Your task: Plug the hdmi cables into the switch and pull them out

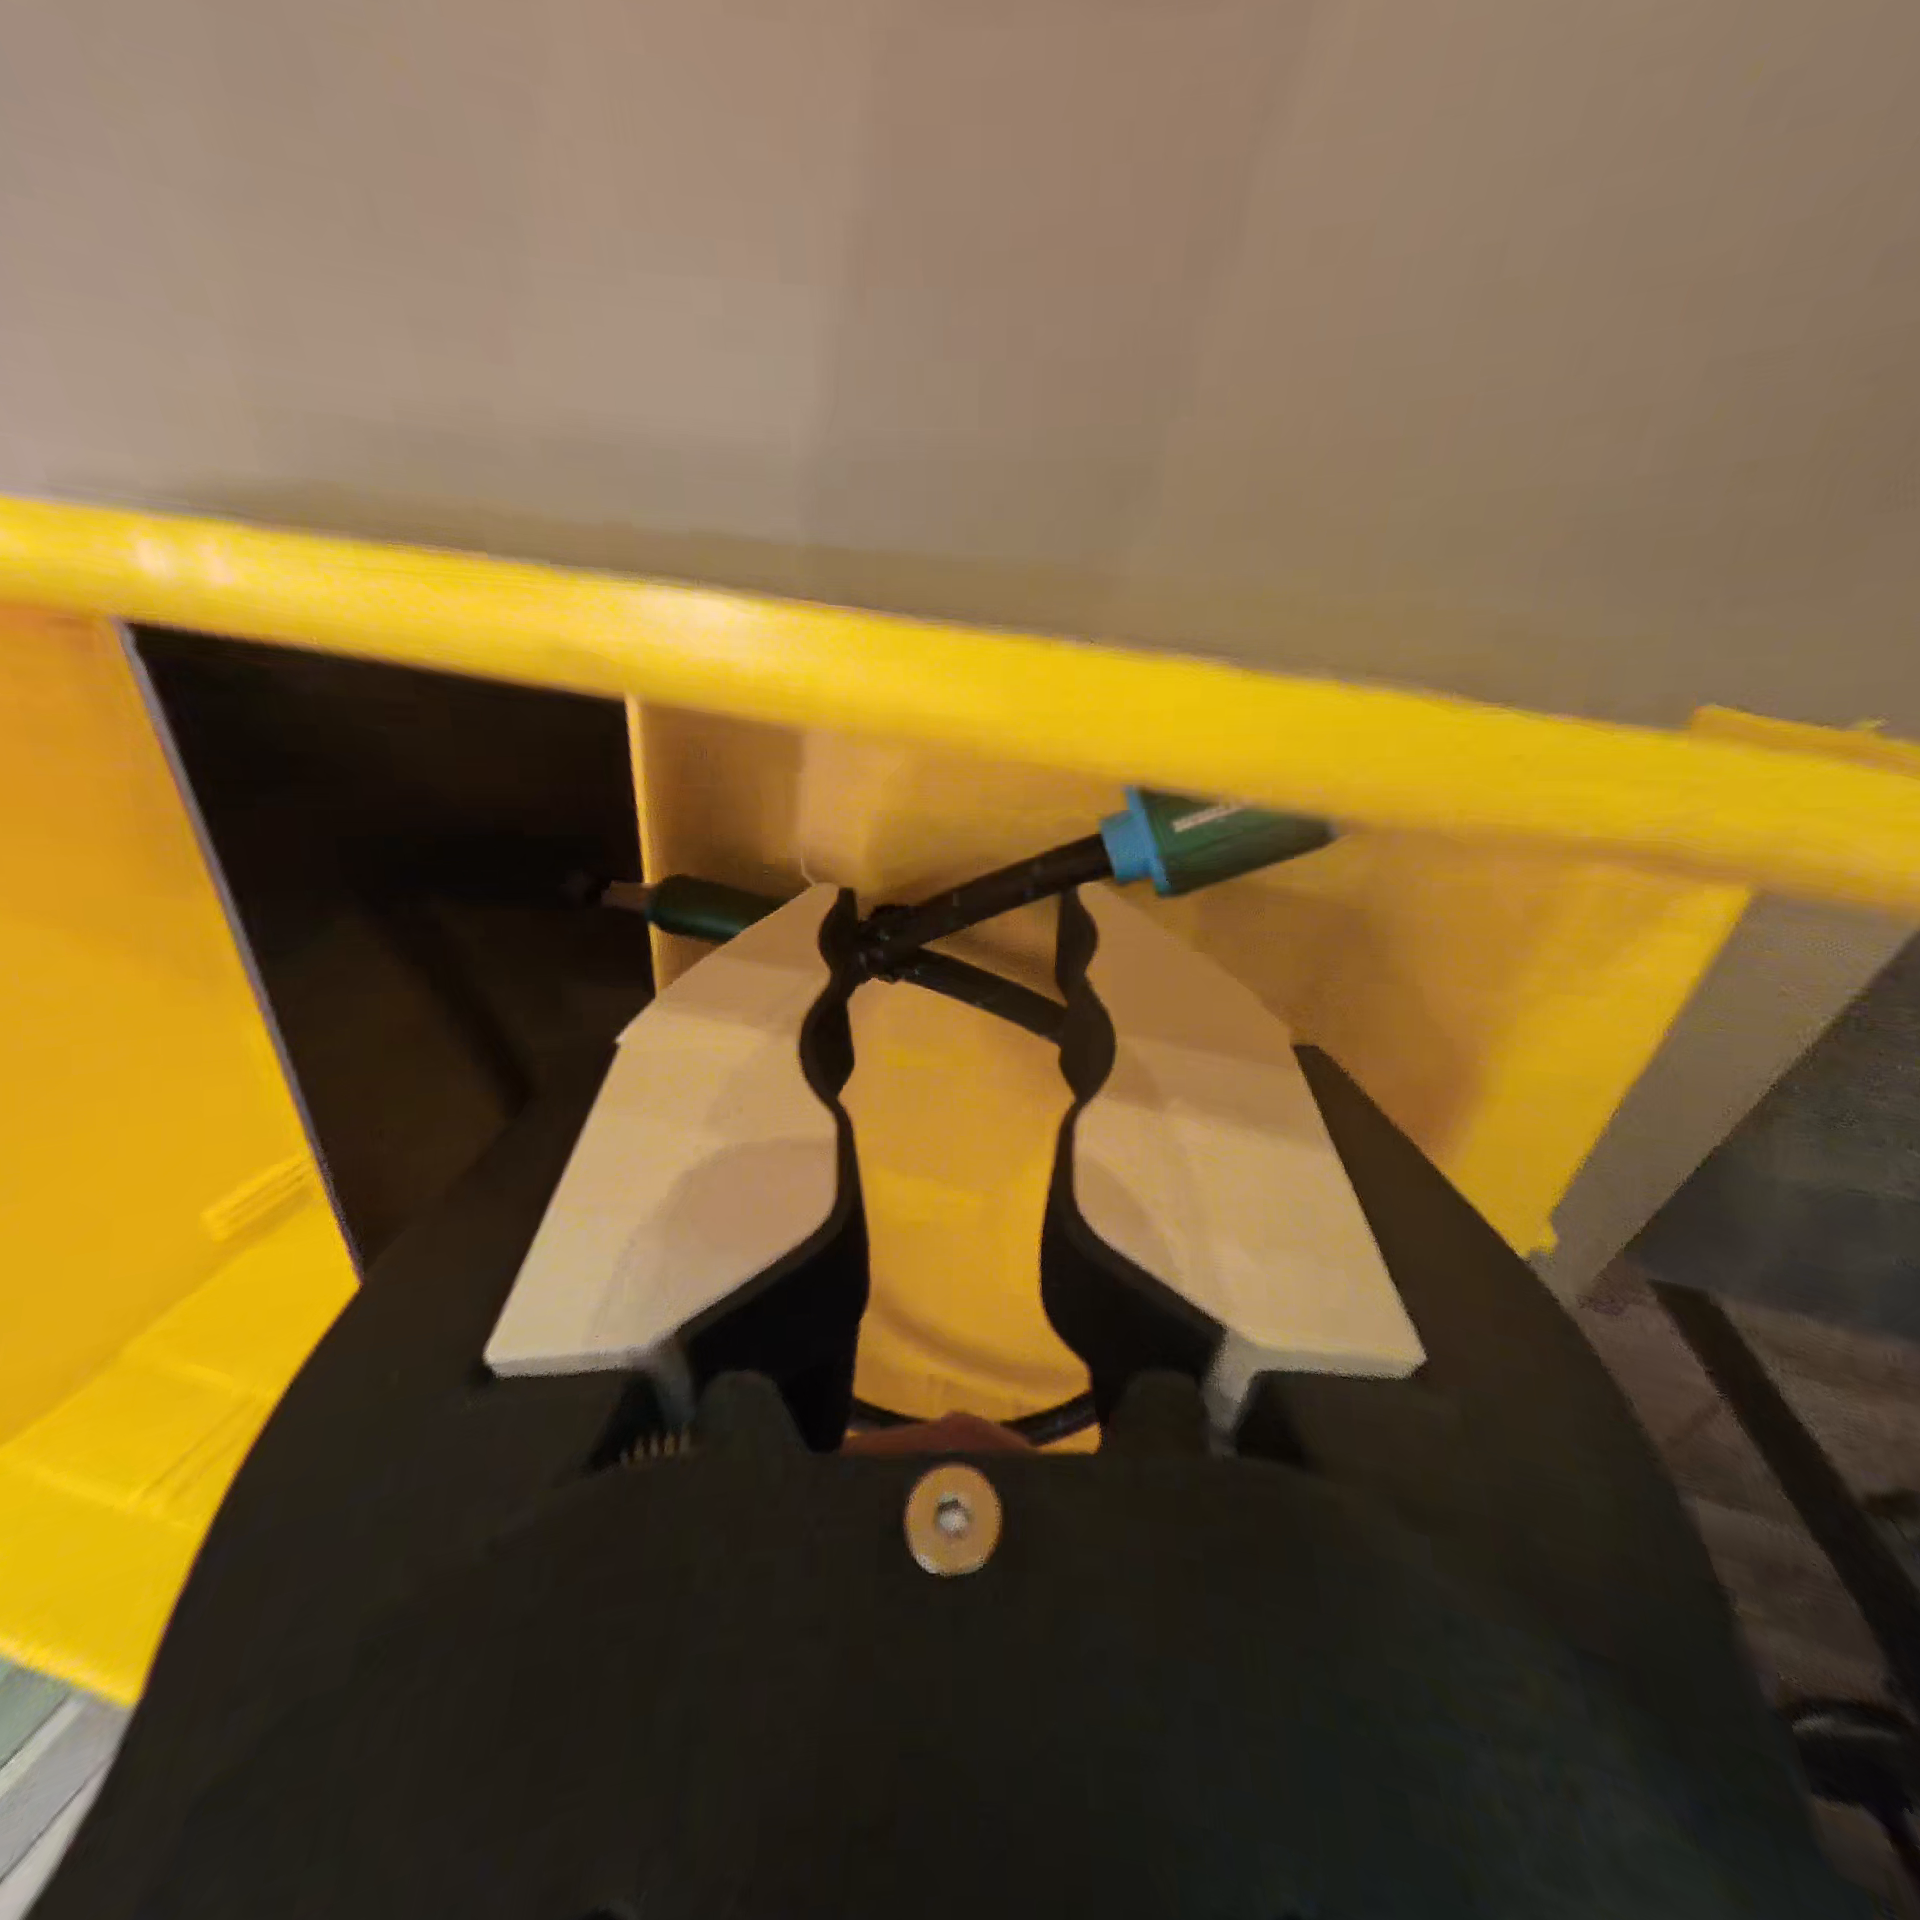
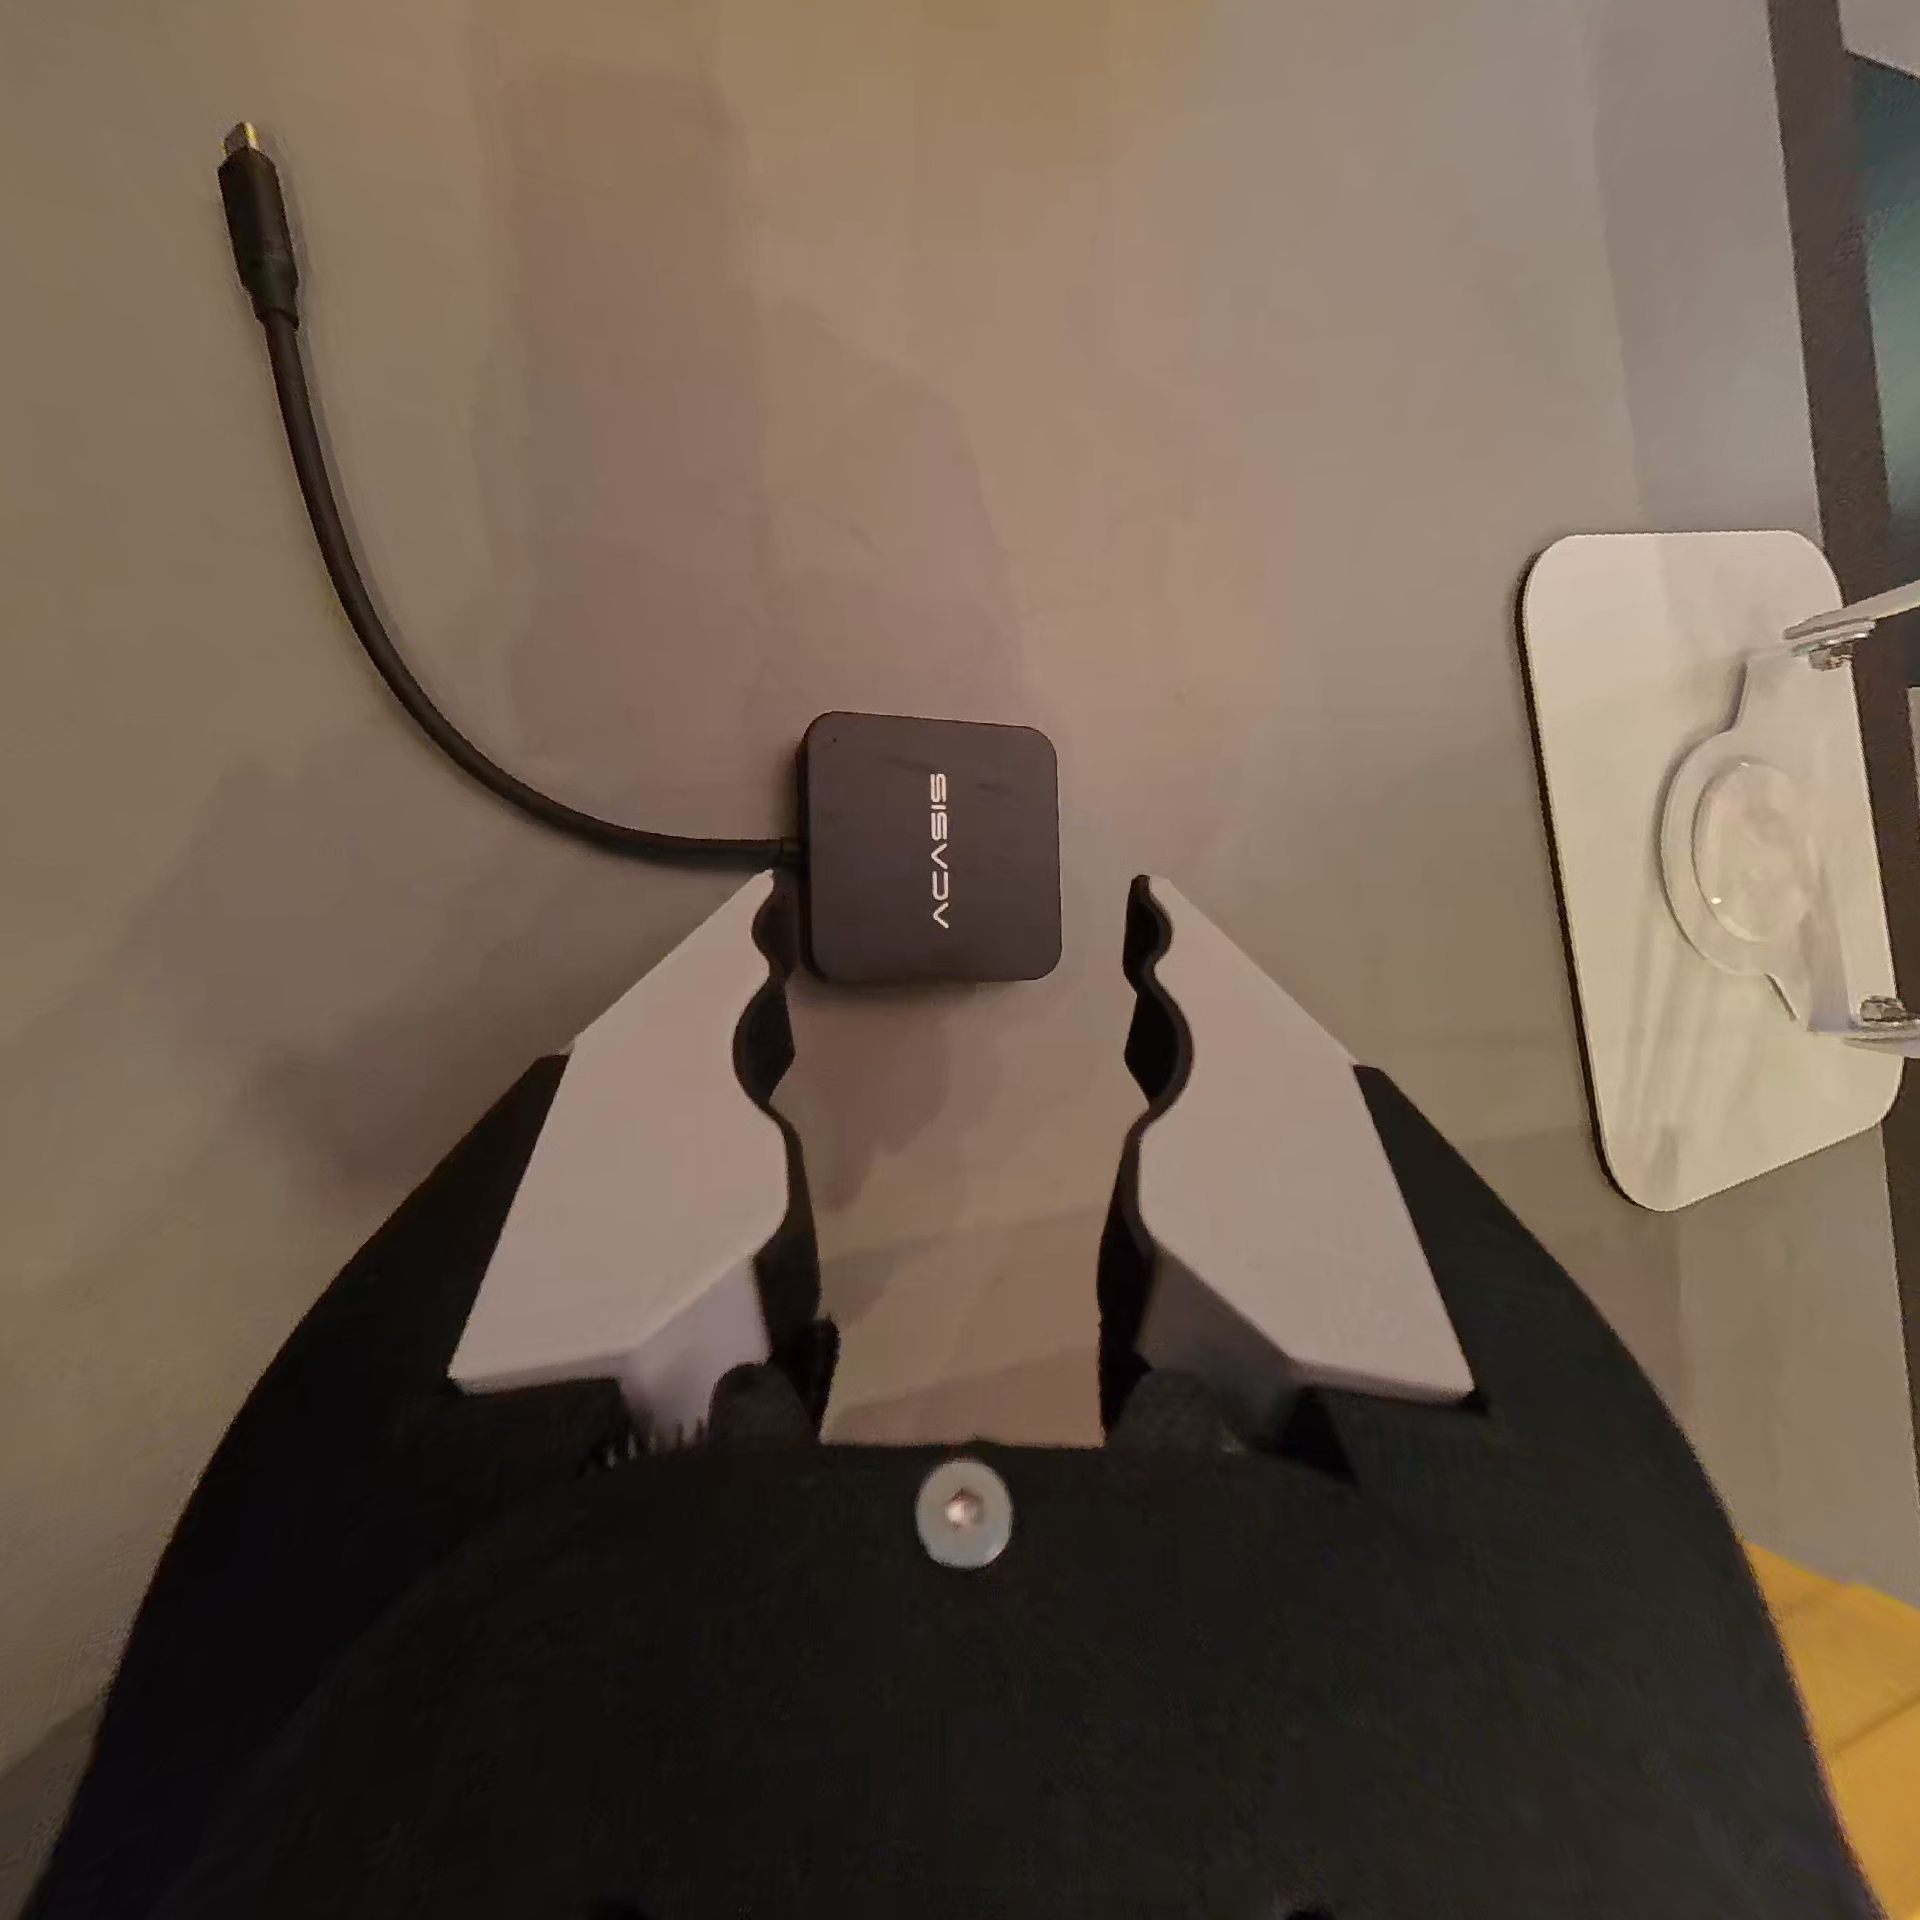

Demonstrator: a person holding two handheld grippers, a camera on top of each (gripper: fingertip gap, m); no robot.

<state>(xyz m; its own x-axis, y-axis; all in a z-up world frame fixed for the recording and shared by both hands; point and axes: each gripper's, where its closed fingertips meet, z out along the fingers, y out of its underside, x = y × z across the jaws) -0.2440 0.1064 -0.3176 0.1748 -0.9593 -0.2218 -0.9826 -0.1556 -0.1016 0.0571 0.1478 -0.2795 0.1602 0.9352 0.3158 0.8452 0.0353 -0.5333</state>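
The left gripper point(image 1: 951, 935), jaws parted, reaches into the yellow bin point(image 1: 935, 696) over the coiled HDMI cable point(image 1: 997, 883) near its far wall to fetch it, while the right gripper point(image 2: 951, 899), also open and empty, straddles the switch point(image 2: 932, 847) mid-tabletop, apparently to steady it.

Left wrist view close over yellow bin point(image 1: 935, 686), right wrist view above switch point(image 2: 932, 847), grey tabletop point(image 2: 1195, 416) shared

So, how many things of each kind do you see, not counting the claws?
HDMI plugs: 2
Switch: 1
Switch lead: 1
Yellow bin: 1
White pad with clear mount: 1
Total: 6
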